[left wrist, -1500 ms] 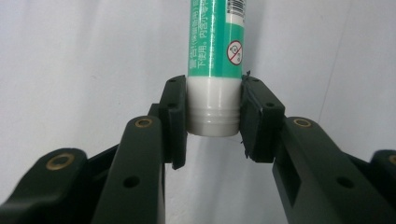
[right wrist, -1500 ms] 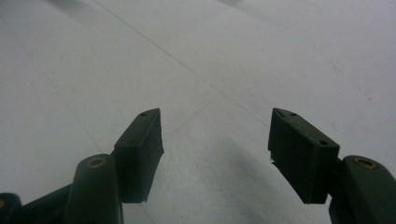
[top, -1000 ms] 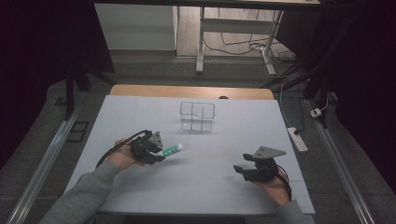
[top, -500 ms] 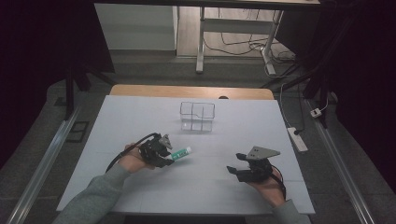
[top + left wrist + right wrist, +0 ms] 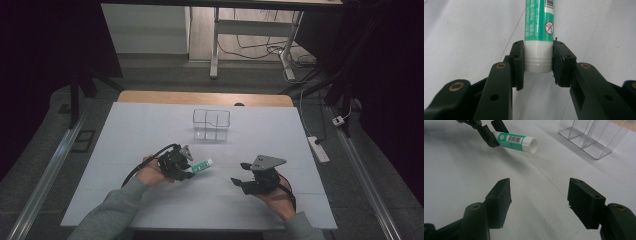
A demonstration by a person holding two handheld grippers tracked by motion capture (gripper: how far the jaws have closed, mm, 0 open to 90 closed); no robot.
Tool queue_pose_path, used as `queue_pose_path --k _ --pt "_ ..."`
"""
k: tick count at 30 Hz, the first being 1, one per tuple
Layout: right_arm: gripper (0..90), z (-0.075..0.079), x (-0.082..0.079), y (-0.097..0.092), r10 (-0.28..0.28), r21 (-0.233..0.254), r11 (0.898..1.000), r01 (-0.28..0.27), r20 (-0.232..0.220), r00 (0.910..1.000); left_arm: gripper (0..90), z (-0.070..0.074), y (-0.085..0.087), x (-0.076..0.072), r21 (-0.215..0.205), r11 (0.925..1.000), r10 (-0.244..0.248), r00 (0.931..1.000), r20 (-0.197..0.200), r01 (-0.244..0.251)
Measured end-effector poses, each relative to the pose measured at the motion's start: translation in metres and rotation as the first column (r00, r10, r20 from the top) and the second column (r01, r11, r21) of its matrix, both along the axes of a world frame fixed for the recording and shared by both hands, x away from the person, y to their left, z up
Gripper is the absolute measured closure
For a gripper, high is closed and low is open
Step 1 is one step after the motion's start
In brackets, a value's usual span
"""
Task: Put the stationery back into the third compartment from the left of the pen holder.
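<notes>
Green-and-white cylindrical plastic tube: I hold it pinched at its white end between my left gripper's pads, above the white table. My right gripper, jaws spread and empty, faces it; clear compartmented plastic box beyond.

The left tool clamps the white ribbed end of a green-labelled tube — above the white table.

Glue stick running off the top edge in the left gripper view, clear box being cropped in the right gripper view.
</notes>
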State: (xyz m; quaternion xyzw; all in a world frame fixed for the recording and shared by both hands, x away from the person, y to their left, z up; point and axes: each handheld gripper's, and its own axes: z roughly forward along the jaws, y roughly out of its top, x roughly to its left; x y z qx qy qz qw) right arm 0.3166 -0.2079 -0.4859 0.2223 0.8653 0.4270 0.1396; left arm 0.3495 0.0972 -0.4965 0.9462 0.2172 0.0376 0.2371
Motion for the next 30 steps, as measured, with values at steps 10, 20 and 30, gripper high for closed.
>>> queue_pose_path --k 10,20,30 --pt "34.2 0.001 0.001 0.021 0.045 -0.039 0.998 -0.045 0.021 0.9987 64.2 -0.002 -0.010 -0.001 -0.006 0.9998 -0.021 0.9997 -0.013 0.021" --pt "35.1 0.006 0.006 0.051 0.107 -0.104 0.989 -0.102 0.047 0.9931 64.3 0.000 -0.021 -0.001 -0.008 0.9990 -0.044 0.9988 -0.023 0.044" --pt "35.6 0.004 0.012 0.074 0.157 -0.217 0.966 -0.138 0.072 0.9850 64.2 -0.002 -0.025 -0.002 -0.002 0.9985 -0.055 0.9980 -0.033 0.055"
